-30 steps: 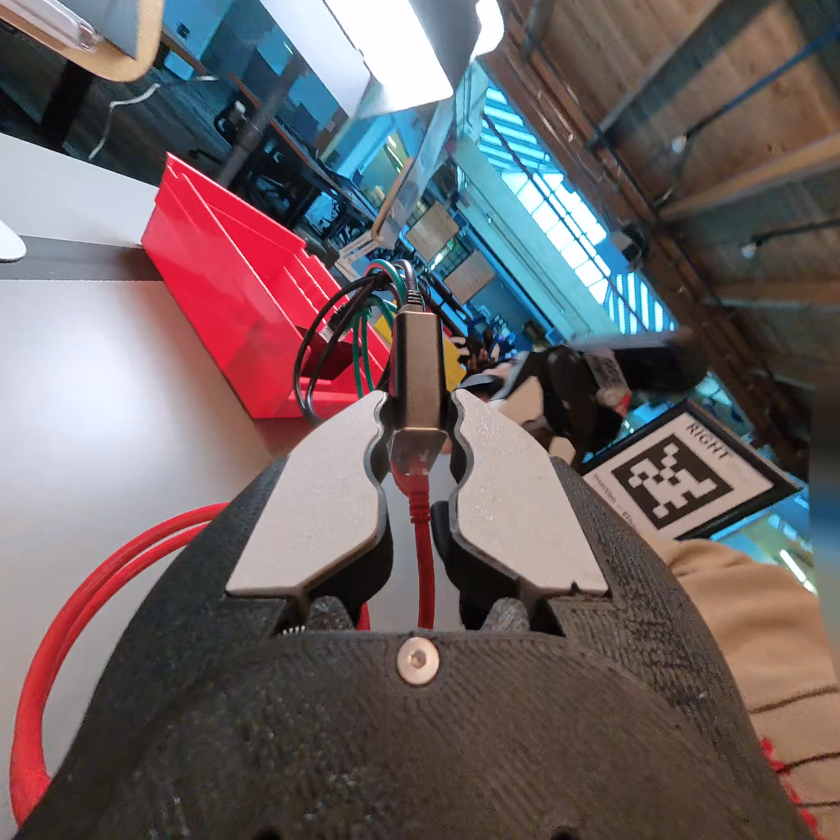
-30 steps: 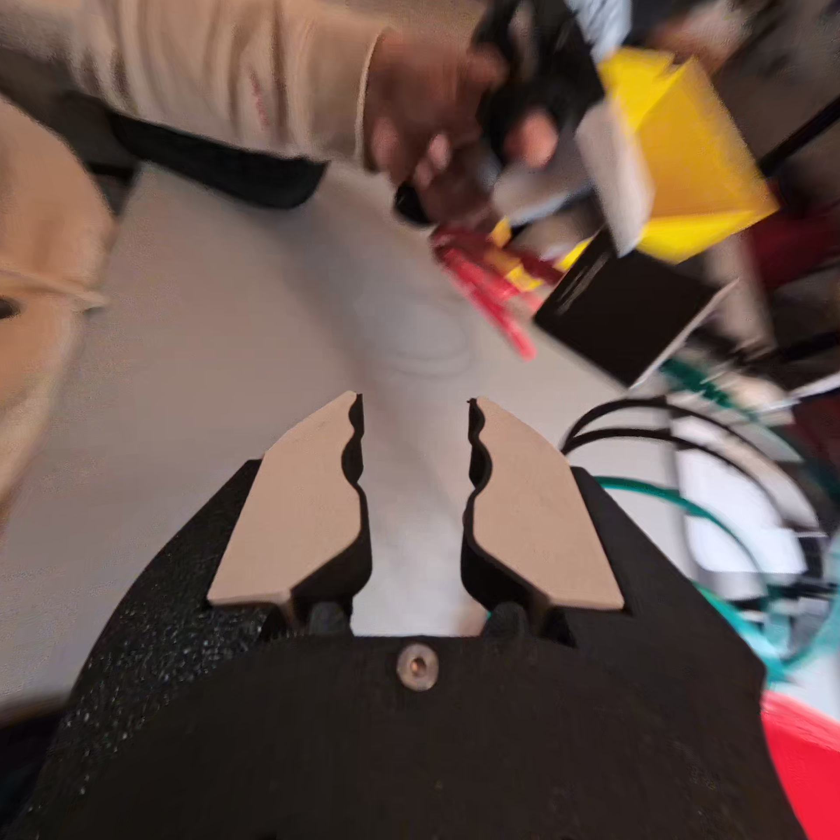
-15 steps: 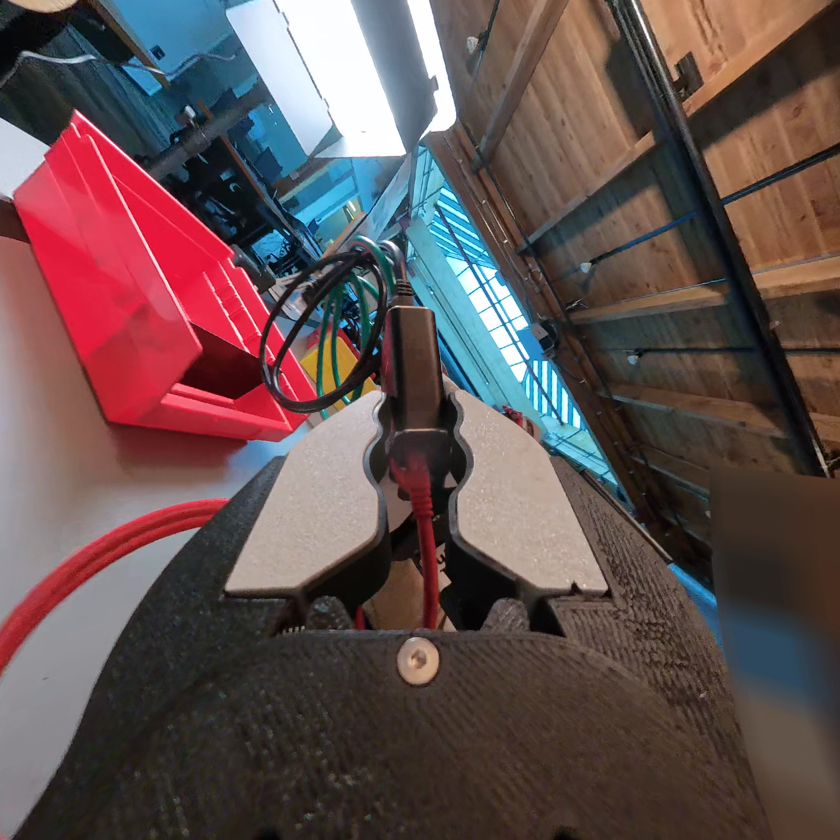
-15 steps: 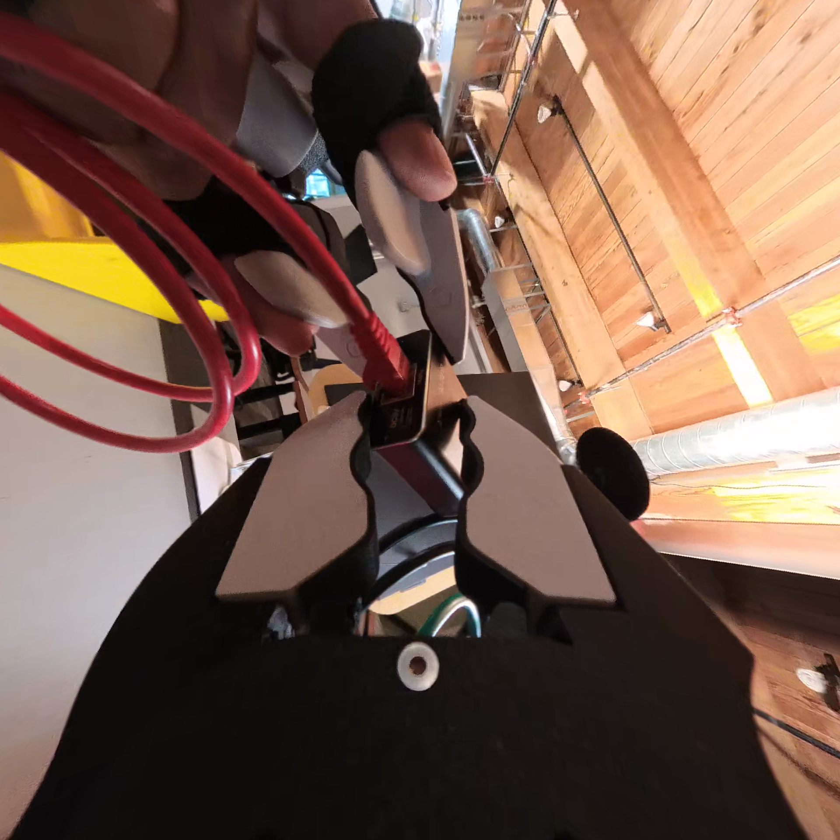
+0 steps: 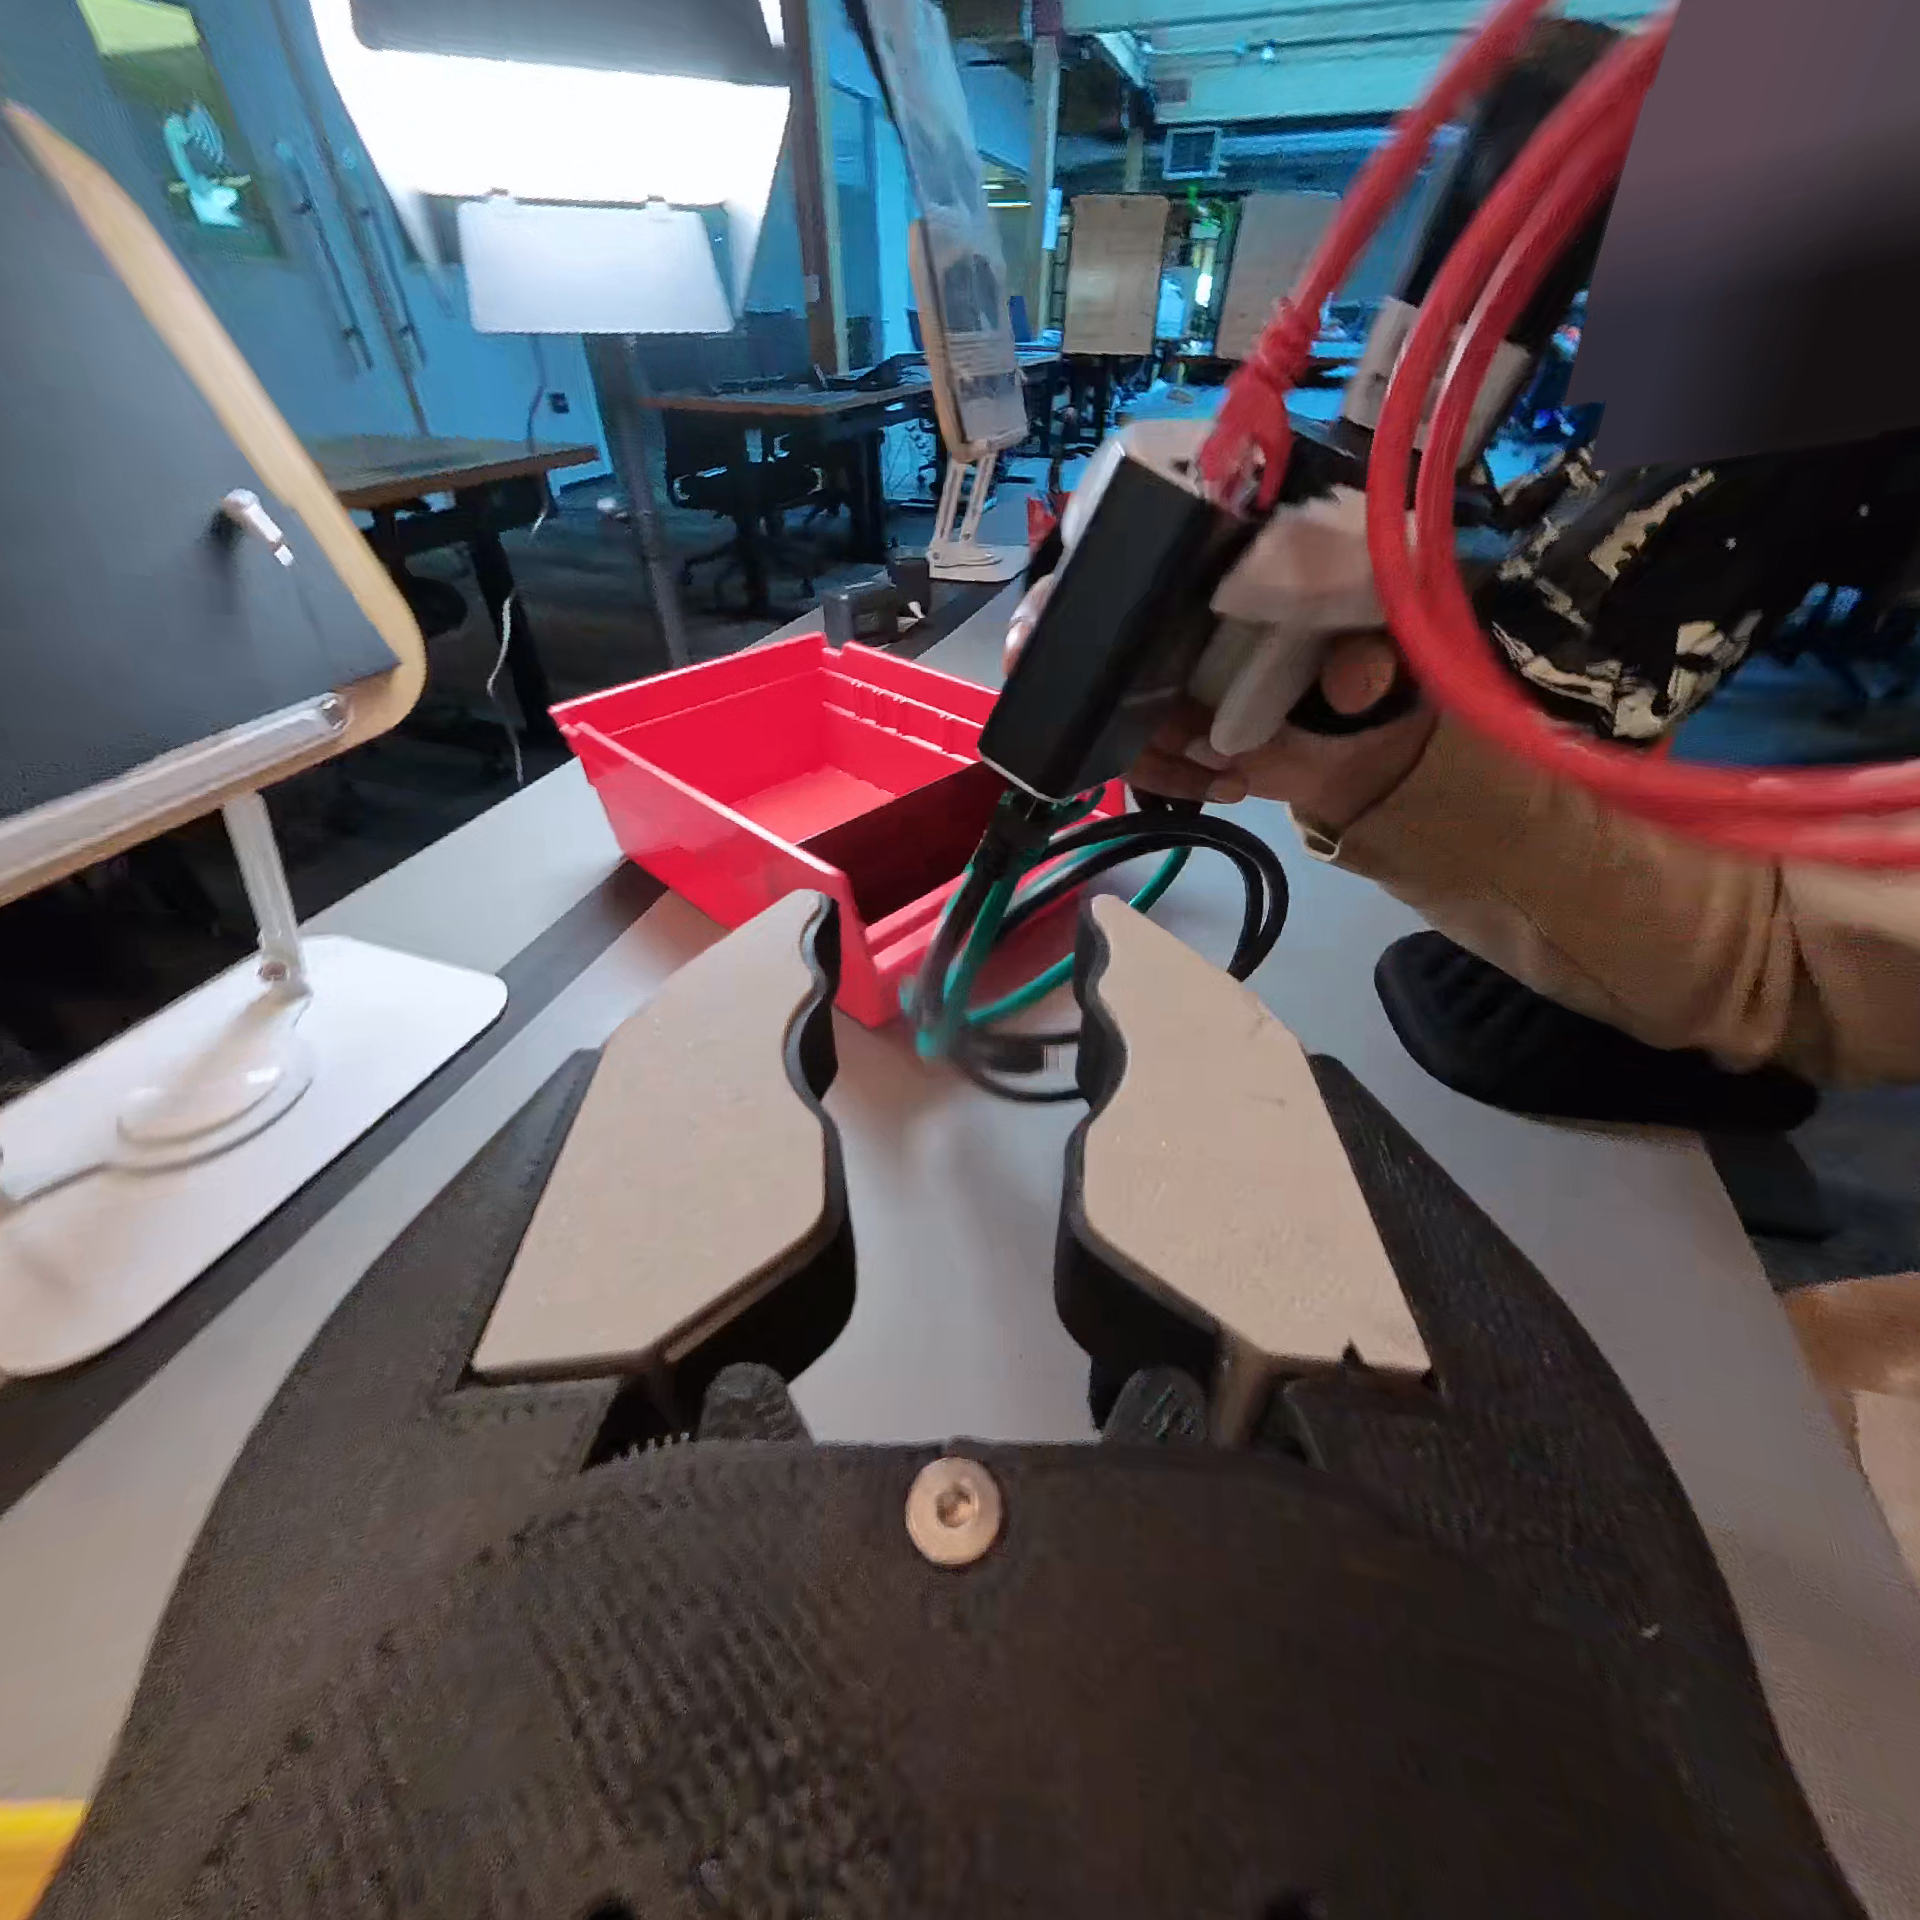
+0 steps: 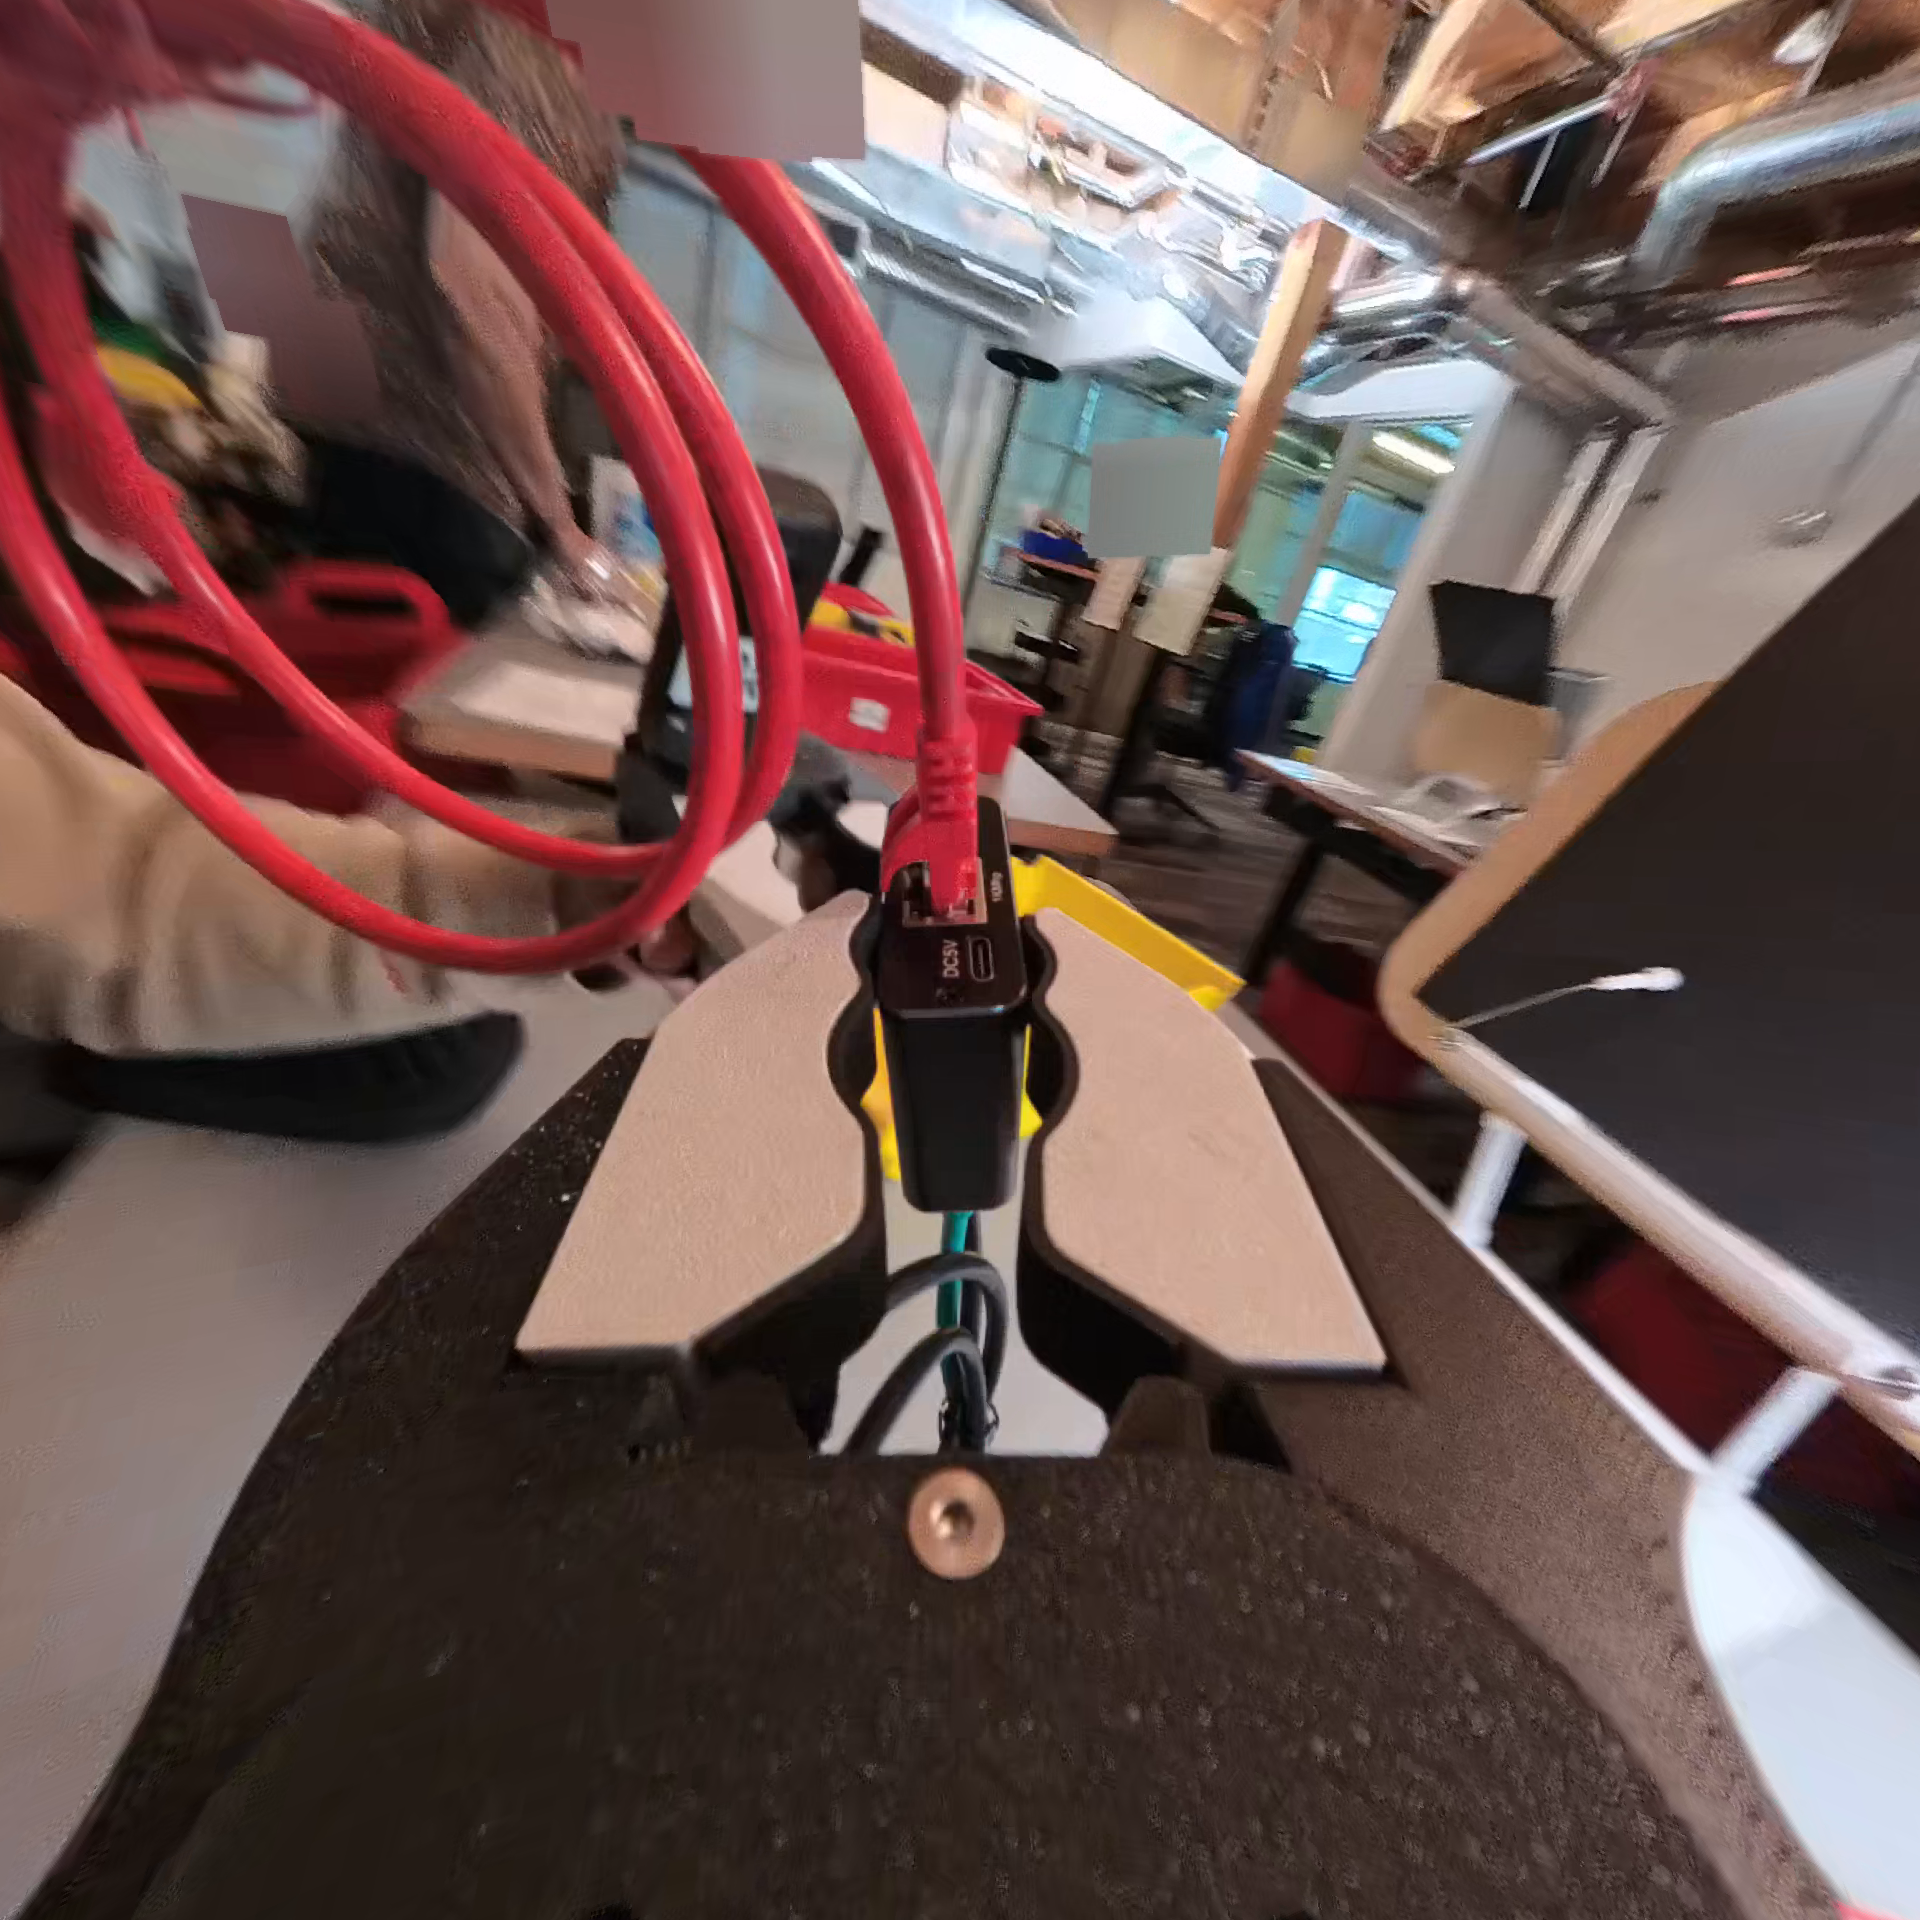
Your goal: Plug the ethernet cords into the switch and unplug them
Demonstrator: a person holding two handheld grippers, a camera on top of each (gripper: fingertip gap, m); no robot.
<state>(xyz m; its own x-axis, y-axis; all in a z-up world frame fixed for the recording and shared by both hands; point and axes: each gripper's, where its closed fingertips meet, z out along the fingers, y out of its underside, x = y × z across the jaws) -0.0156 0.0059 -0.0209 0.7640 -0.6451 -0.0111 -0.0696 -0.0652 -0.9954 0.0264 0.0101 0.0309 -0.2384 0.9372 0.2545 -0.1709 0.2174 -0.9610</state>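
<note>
The right gripper's (image 6: 951, 971) fingers (image 6: 727, 1153) pinch a small black switch (image 6: 954, 1081) between their notched tips, its port end pointing away from the camera. A red ethernet cord (image 6: 940, 665) is plugged into a port on that far end and rises from it, then loops in wide coils up and to the left of the fingers. Beside the port sits a small oval socket with printed white lettering next to it, which I leave unread. Green and black cords (image 6: 961, 1309) leave the switch's near end and run back between the fingers toward the gripper body. A yellow bin (image 6: 1132, 935) shows just beyond the fingertips.

The left gripper's (image 5: 951, 961) fingers (image 5: 686, 1143) are spread apart with nothing between them, hovering over the grey surface (image 5: 951, 1195). Ahead and to the right of them, the switch (image 5: 1101, 613) hangs tilted in the right gripper (image 5: 1262, 592), with the red cord (image 5: 1455, 644) coiled above it and the green and black cords (image 5: 997, 935) drooping to the surface just past the fingertips. A red bin (image 5: 748, 790) rests on the surface beyond the left finger. Far left stands a dark board on a white stand (image 5: 260, 1049).
</note>
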